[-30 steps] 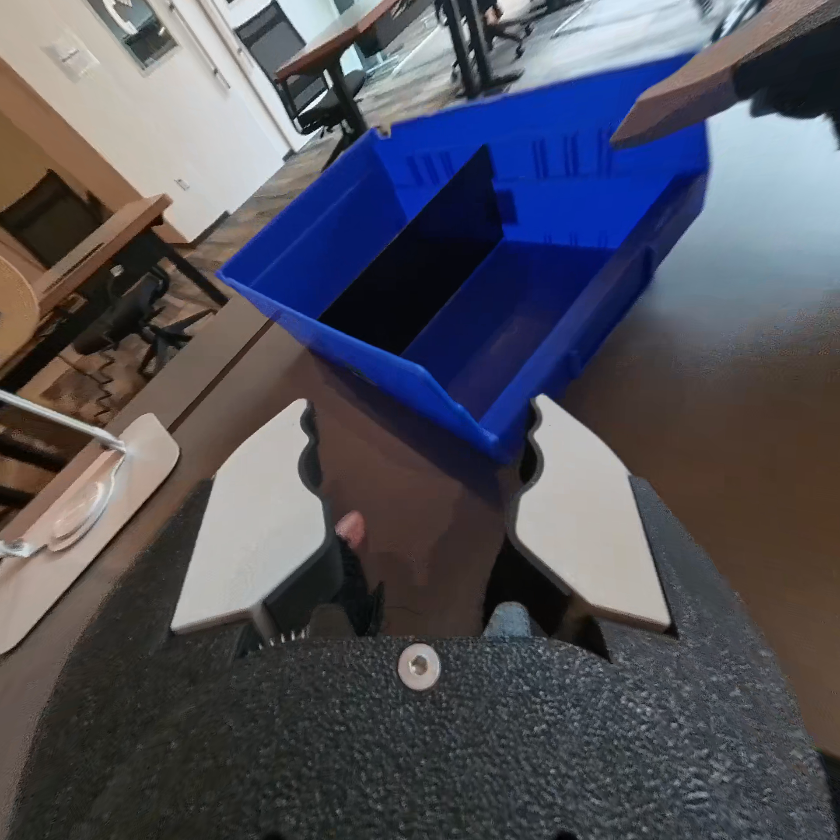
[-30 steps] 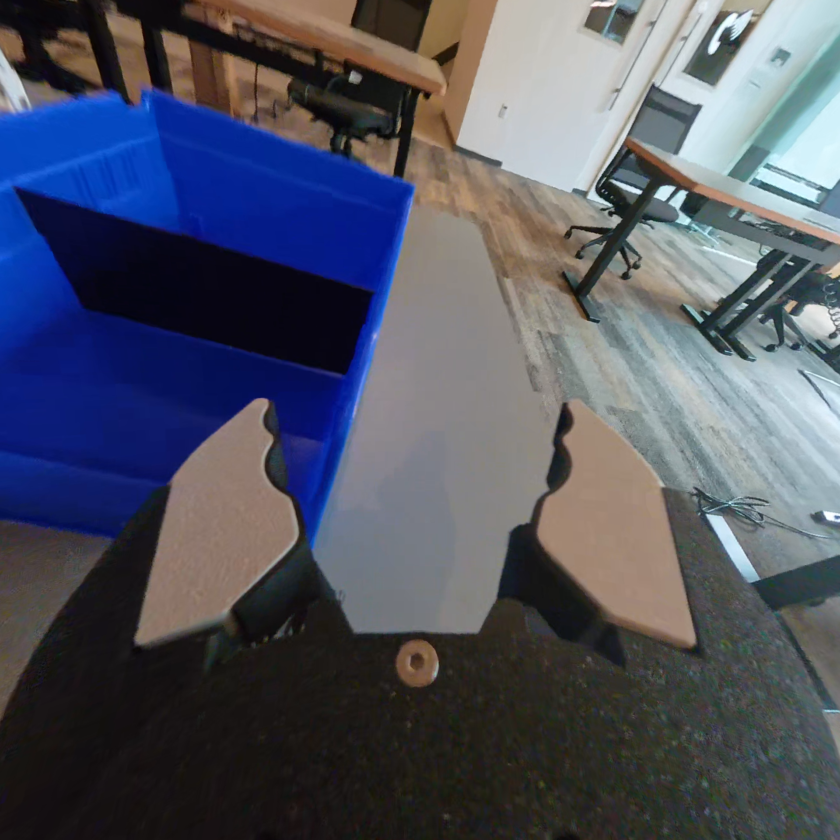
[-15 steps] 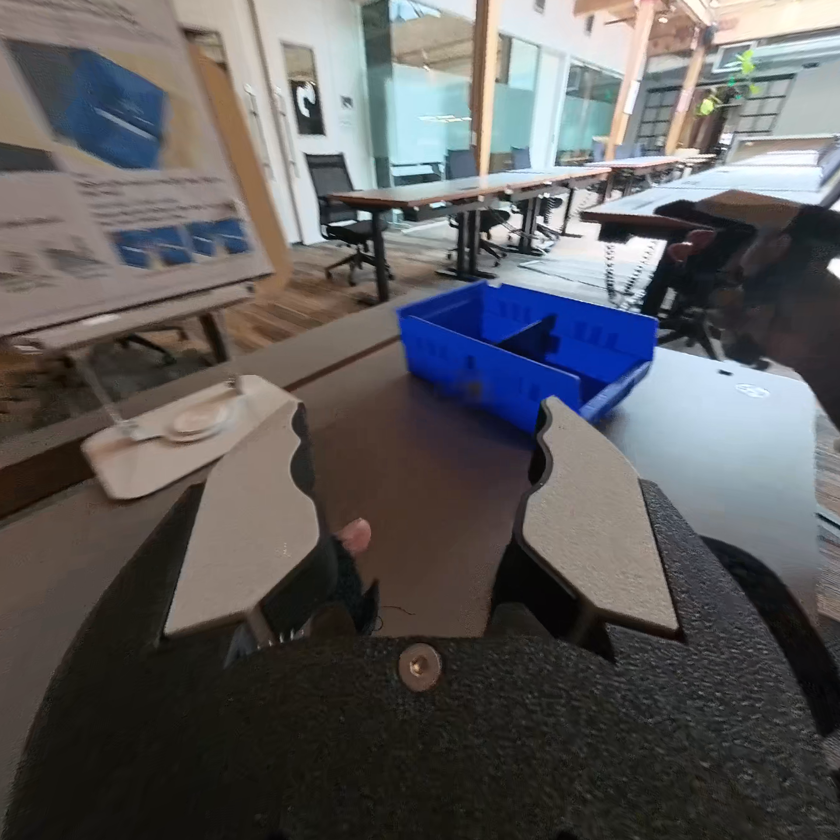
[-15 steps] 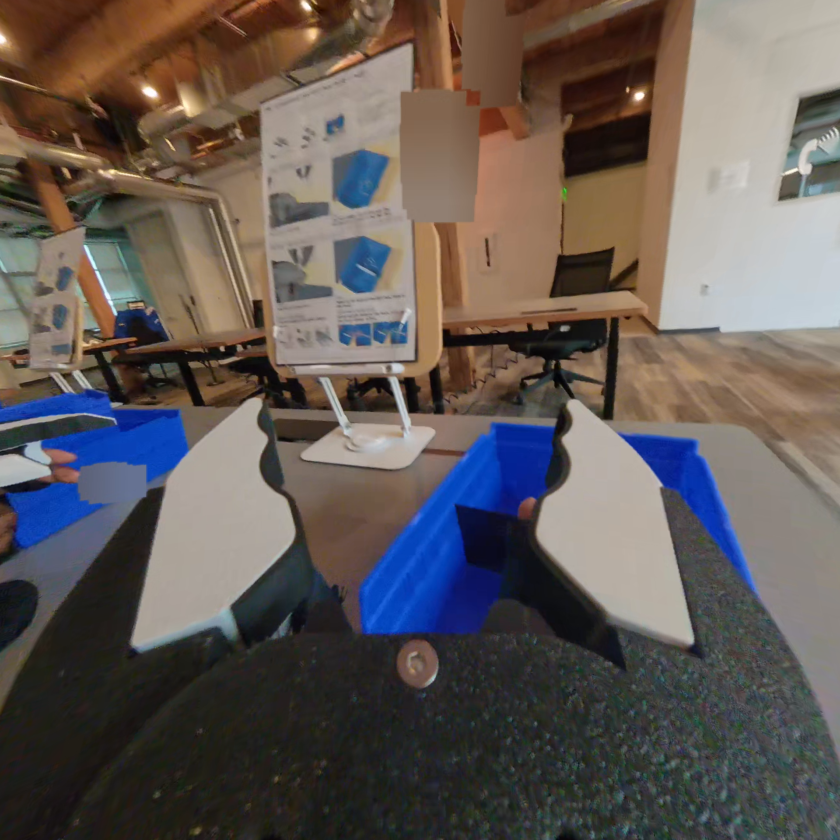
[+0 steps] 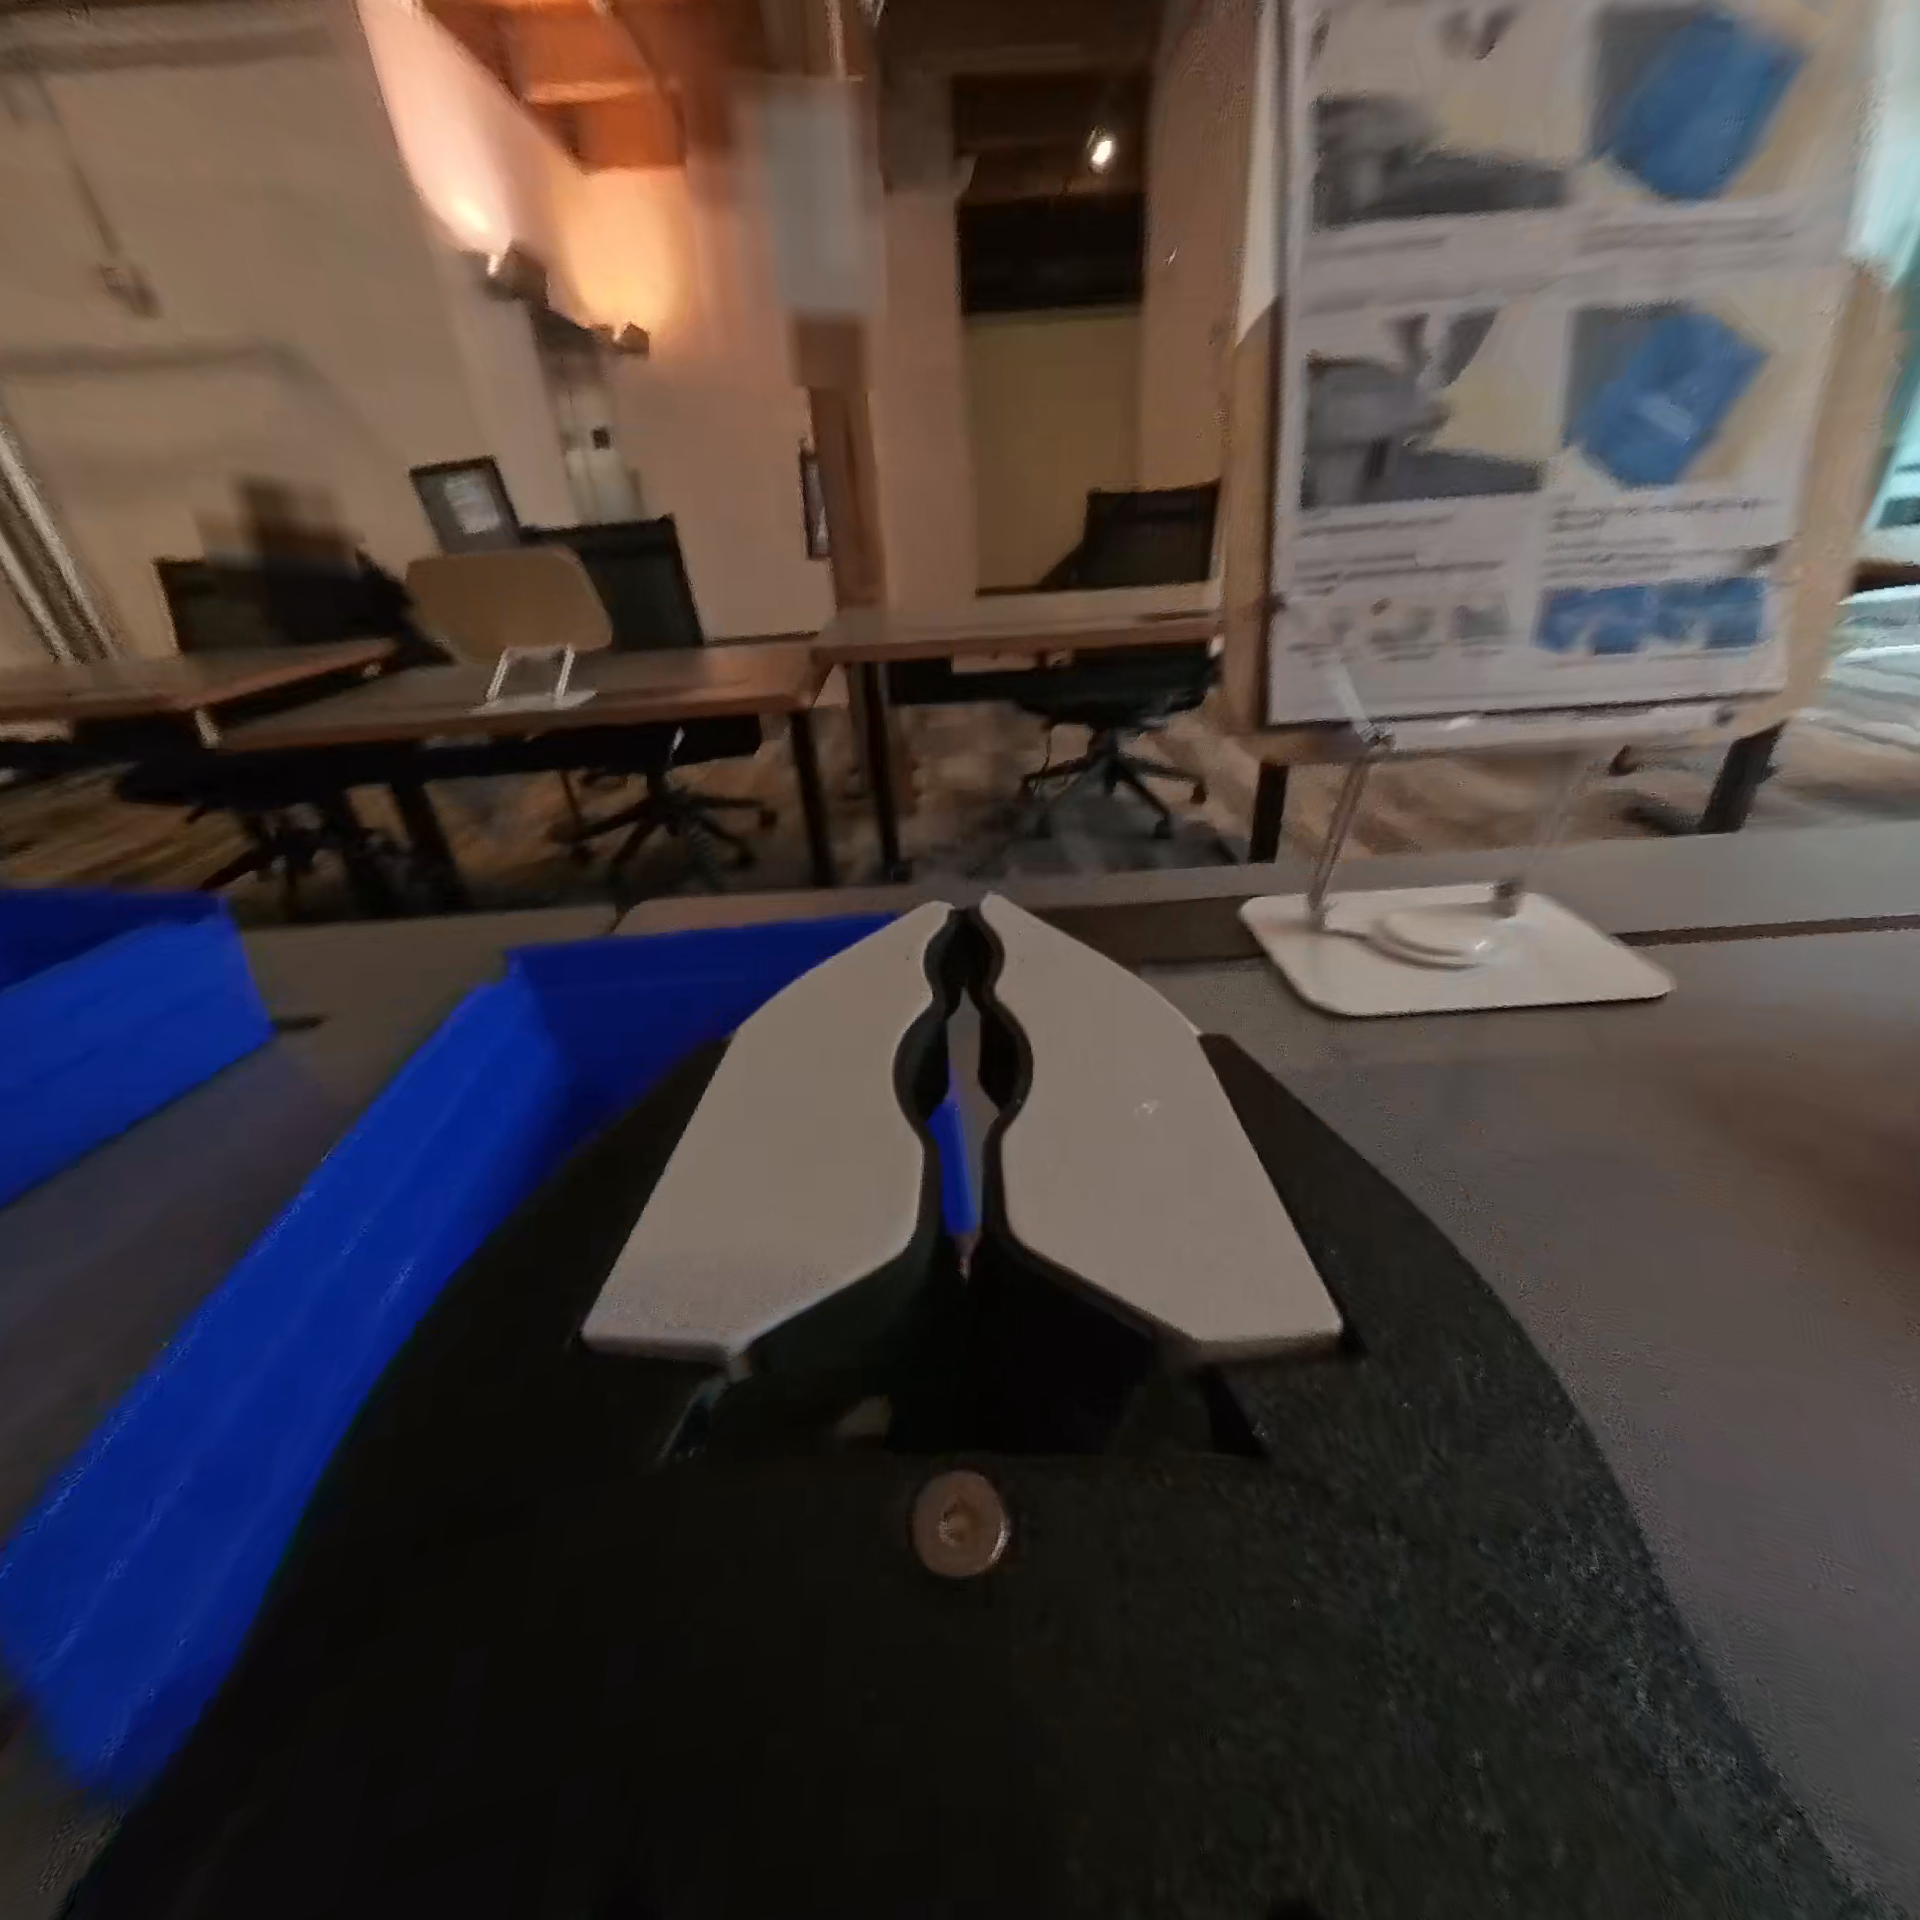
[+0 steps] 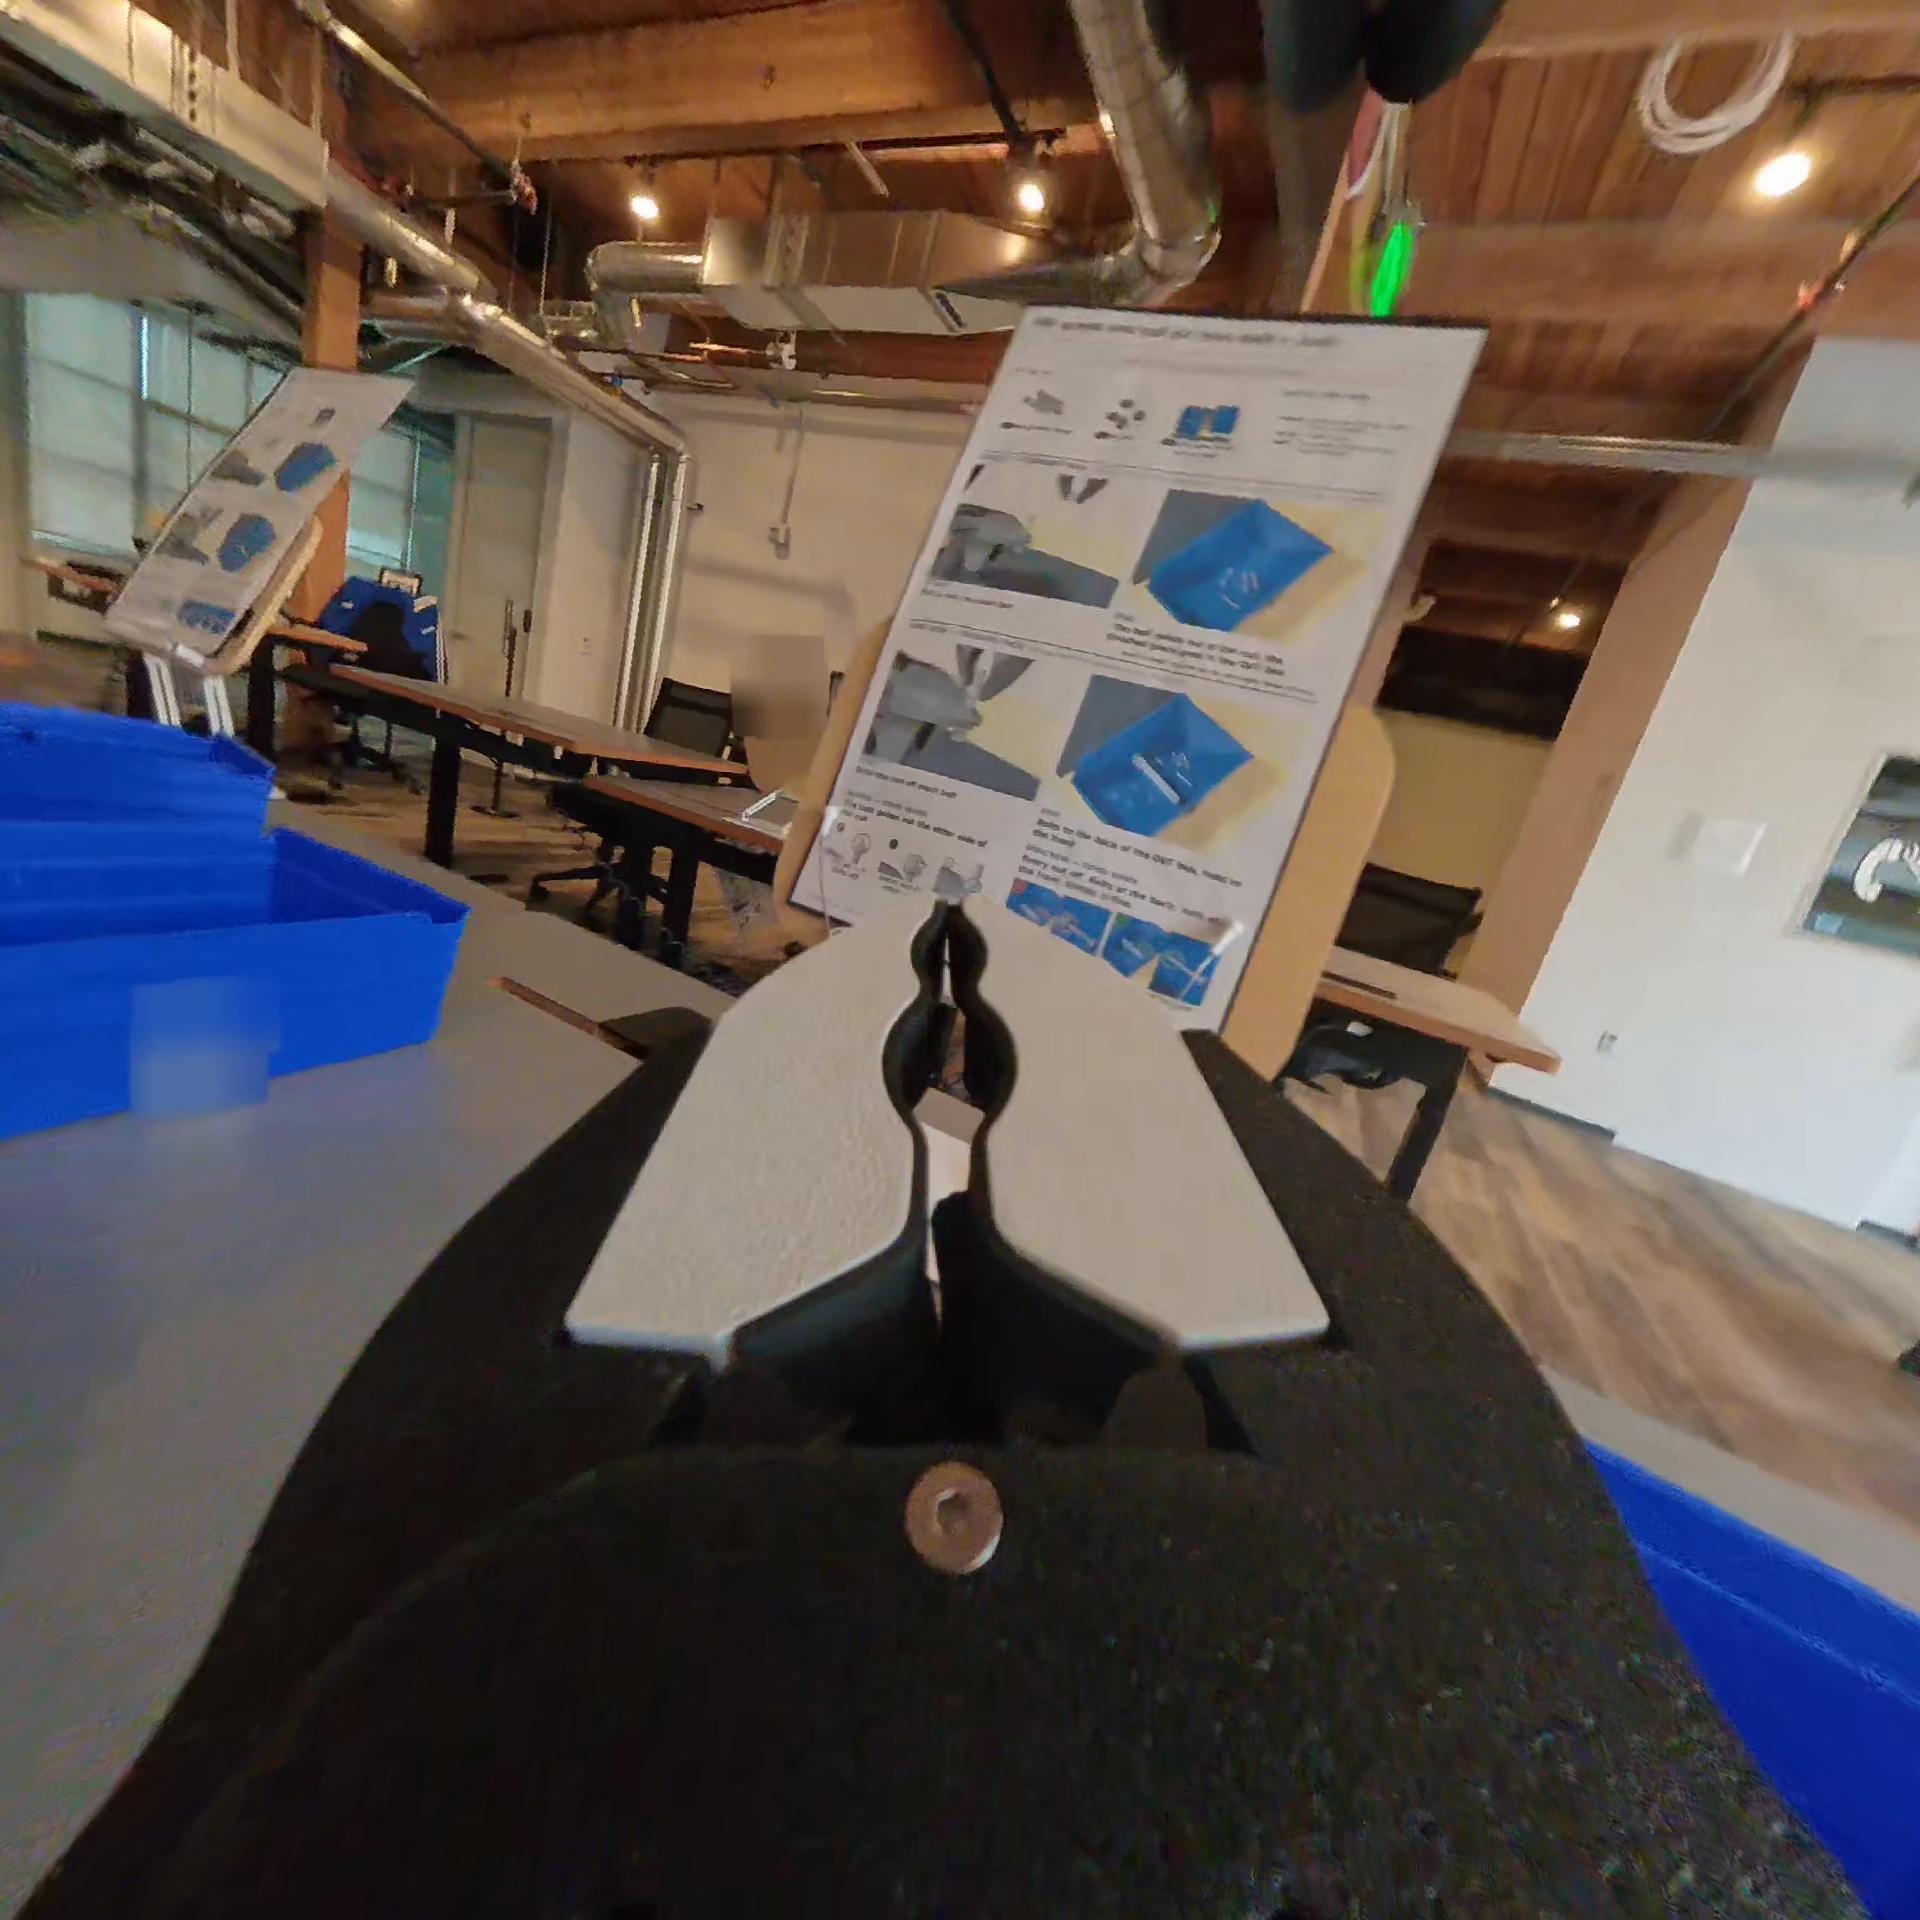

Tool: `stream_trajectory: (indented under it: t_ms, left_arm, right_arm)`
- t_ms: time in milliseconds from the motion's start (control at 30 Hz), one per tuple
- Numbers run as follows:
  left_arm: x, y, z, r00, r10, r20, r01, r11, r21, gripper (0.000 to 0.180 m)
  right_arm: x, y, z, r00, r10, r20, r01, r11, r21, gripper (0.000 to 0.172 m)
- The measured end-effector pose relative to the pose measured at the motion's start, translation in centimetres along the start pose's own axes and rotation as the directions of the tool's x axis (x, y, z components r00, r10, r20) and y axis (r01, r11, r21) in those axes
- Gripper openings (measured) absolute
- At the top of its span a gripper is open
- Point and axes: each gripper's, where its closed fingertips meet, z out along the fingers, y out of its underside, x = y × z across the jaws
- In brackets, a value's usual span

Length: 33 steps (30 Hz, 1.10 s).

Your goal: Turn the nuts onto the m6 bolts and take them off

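Both tools, left [image 5: 966, 920] and right [image 6: 948, 914], had closed from wide apart, tips together on nothing, above the counter [image 5: 1558, 1143].

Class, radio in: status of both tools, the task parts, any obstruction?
Left tool shut, bare. Right tool shut, bare. No nuts or bolts seen; blue bin below left tool. Instruction board ahead.

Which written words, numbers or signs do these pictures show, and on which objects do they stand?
I do not quote writing; here is where it stands.
Instruction sheet on a stand: printed lines with photos.
Second sheet, far left: too small to read.
Same sheet in the left wrist view: blurred.
Window sign: a white symbol.
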Motion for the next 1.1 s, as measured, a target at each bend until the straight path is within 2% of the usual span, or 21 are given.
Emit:
stream_trajectory:
  t_ms: [100, 167, 233, 333, 433, 533, 600, 733, 867, 1100]
  left_arm:
    - [-2.7, 2.7, 0.2, 0.999, -0.015, 0.033, 0.018, 0.997, -0.078, 0.000]
    - [-4.0, 4.0, 0.5, 0.998, -0.015, 0.058, 0.022, 0.993, -0.115, 0.000]
    - [-5.4, 5.4, 1.2, 0.998, 0.004, 0.067, 0.010, 0.978, -0.209, 0.001]
    - [-7.4, 7.6, 3.2, 0.999, -0.012, 0.051, 0.031, 0.919, -0.392, 0.047]
    - [-9.1, 10.3, 5.5, 0.998, -0.053, 0.024, 0.058, 0.822, -0.566, 0.073]
    - [-11.0, 13.8, 7.6, 0.997, -0.072, 0.035, 0.075, 0.683, -0.726, 0.081]
    - [-12.1, 15.9, 8.8, 0.997, -0.059, 0.039, 0.067, 0.606, -0.792, 0.075]
    - [-14.1, 19.2, 10.6, 0.997, -0.022, 0.079, 0.079, 0.502, -0.861, 0.046]
    - [-15.4, 21.3, 11.4, 0.994, -0.004, 0.114, 0.105, 0.420, -0.901, 0.049]
    - [-15.8, 22.7, 12.6, 0.993, -0.005, 0.122, 0.115, 0.368, -0.923, 0.047]
  right_arm:
    - [-2.3, 3.0, 1.3, 0.998, -0.001, 0.062, 0.006, 0.997, -0.075, 0.000]
    - [-3.0, 4.6, 1.7, 0.994, 0.041, 0.097, -0.031, 0.994, -0.109, 0.000]
    - [-3.2, 5.9, 1.9, 0.990, 0.093, 0.107, -0.076, 0.986, -0.148, 0.000]
    - [-3.6, 8.0, 1.9, 0.982, 0.144, 0.126, -0.113, 0.968, -0.226, 0.005]
    - [-3.9, 9.5, 1.9, 0.972, 0.184, 0.143, -0.136, 0.947, -0.291, 0.015]
    - [-4.2, 10.4, 1.9, 0.960, 0.233, 0.154, -0.170, 0.926, -0.337, 0.022]
    - [-4.4, 10.7, 1.9, 0.953, 0.256, 0.159, -0.188, 0.918, -0.349, 0.029]
    - [-4.8, 11.0, 1.8, 0.944, 0.277, 0.180, -0.198, 0.910, -0.366, 0.030]
    - [-4.8, 11.1, 1.8, 0.943, 0.280, 0.181, -0.199, 0.908, -0.369, 0.031]
    - [-4.4, 11.0, 1.8, 0.943, 0.285, 0.169, -0.210, 0.909, -0.360, 0.031]
